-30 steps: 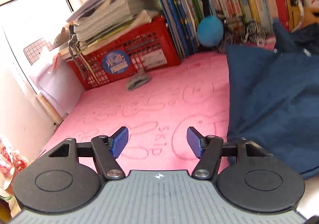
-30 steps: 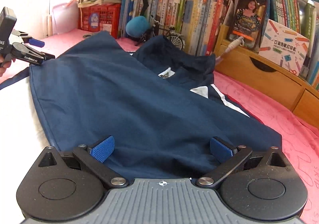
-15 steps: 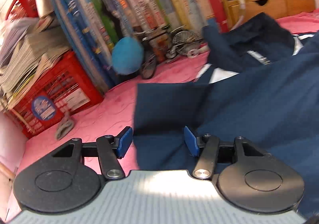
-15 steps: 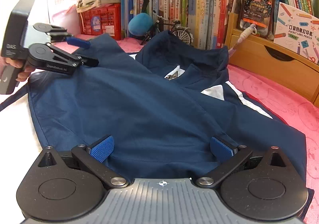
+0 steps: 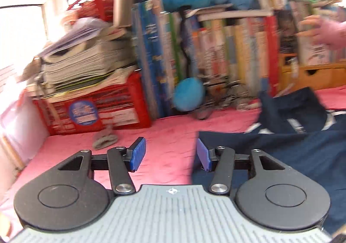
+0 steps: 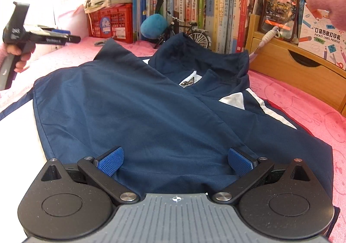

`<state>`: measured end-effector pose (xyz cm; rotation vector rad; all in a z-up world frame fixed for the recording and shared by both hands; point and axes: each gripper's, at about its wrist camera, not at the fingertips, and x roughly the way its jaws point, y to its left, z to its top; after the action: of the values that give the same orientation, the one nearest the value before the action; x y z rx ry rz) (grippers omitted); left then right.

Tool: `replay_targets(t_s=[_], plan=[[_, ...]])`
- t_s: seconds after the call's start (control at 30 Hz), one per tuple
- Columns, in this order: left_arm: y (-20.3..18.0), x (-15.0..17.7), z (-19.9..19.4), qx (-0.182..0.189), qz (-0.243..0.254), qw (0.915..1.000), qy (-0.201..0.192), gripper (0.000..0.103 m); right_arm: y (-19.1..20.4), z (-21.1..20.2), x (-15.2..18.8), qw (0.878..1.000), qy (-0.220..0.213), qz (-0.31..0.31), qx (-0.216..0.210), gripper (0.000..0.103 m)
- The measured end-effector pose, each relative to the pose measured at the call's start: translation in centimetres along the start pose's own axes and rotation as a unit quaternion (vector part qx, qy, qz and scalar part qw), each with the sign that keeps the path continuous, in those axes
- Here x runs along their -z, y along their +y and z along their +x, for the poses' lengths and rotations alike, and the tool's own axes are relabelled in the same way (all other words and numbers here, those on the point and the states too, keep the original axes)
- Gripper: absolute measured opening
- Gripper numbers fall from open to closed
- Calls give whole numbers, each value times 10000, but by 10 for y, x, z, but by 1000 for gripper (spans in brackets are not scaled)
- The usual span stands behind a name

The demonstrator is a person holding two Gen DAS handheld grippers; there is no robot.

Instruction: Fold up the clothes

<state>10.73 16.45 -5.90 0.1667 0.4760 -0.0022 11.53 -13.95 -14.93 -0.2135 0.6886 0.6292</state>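
Note:
A navy jacket [image 6: 140, 109] with white stripes lies spread on the pink bedding [image 6: 302, 109], one side folded across its middle and the collar toward the books. My right gripper [image 6: 175, 161] hovers low over its near hem, open wide, pads off the cloth. In the left wrist view, the left gripper [image 5: 170, 154] is raised above the bedding [image 5: 168, 135] at the jacket's [image 5: 292, 156] left edge. Its jaws are closing with nothing between them. From the right wrist, this left gripper [image 6: 72, 36] shows at far left, held by a hand, clear of the jacket.
Books [image 6: 216, 9] line the back, with a red crate [image 6: 112, 22] of papers, a blue plush ball [image 6: 153, 24] and a toy bicycle [image 6: 190, 33]. A phone [image 6: 279, 3] leans on a wooden drawer unit [image 6: 292, 63]; a pink-sleeved hand [image 6: 326, 3] is beside it.
The left gripper lifted off the jacket's corner and swung left and up, its jaws a little narrower. A pink-sleeved hand appeared by the phone. The right gripper stayed put.

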Motion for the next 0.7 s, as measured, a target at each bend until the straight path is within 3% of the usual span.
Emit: replay_targets(t_s=[0.03, 0.1, 0.23, 0.33, 0.37, 0.43, 0.5, 0.7], plan=[[-10, -1, -1, 349, 108, 9993, 39, 57, 0, 0, 0, 10000, -1, 0, 0, 103], [-30, 6, 9, 623, 500, 9965, 256, 58, 0, 0, 0, 10000, -2, 1, 4, 103], [-36, 34, 41, -20, 753, 9932, 892, 58, 1, 0, 0, 10000, -4, 1, 7, 103], [-4, 48, 59, -1050, 170, 9879, 1131, 58, 1, 0, 0, 10000, -7, 0, 10, 103], [6, 50, 61, -1620, 48, 9789, 1244, 56, 1, 0, 0, 10000, -8, 1, 10, 103], [20, 50, 56, -2235, 18, 9665, 1263, 56, 1, 0, 0, 10000, -8, 1, 11, 103], [21, 45, 42, -2239, -47, 9687, 1069, 56, 1, 0, 1, 10000, -10, 1, 14, 103], [-22, 27, -9, -1234, 294, 9914, 319, 64, 1, 1, 1, 10000, -14, 1, 18, 103]])
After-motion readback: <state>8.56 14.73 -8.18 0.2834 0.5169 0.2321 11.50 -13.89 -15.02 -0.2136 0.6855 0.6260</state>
